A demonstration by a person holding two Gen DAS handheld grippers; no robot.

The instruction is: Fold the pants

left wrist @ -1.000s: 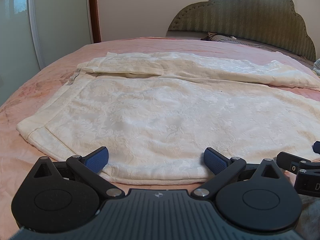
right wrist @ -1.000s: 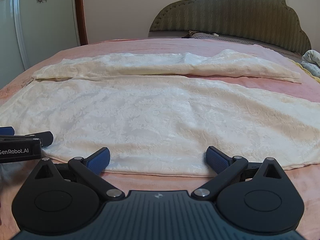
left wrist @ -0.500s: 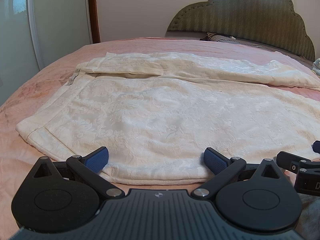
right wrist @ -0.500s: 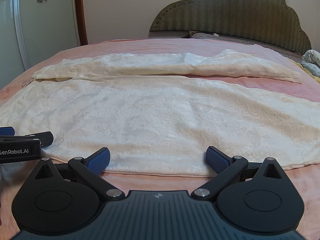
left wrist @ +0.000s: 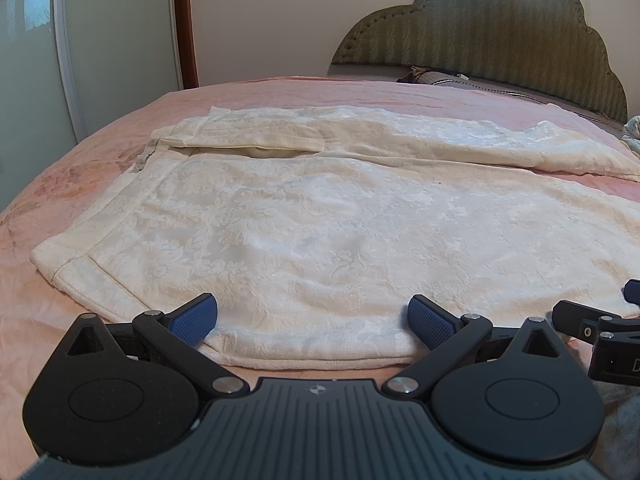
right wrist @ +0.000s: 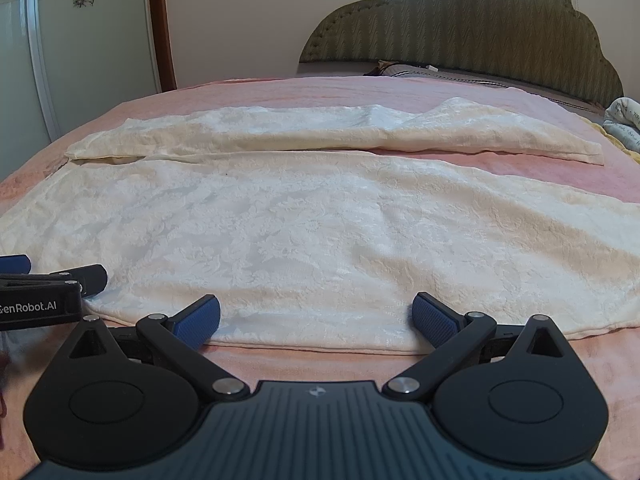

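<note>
Cream pants (left wrist: pixel 320 216) lie spread flat on the pink bed (left wrist: pixel 280 92), waistband toward the left, legs running right. The left tool (left wrist: pixel 312 318) and right tool (right wrist: pixel 316 318) sit side by side at the near hem, both spread wide, grasping nothing.

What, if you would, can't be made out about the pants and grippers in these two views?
- Pants: the near leg's cuff is cut off by the right edge in both views.
- Pants' near hem: partly hidden behind the left gripper and right gripper.
- Whether the blue pads touch cloth: unclear.
</note>
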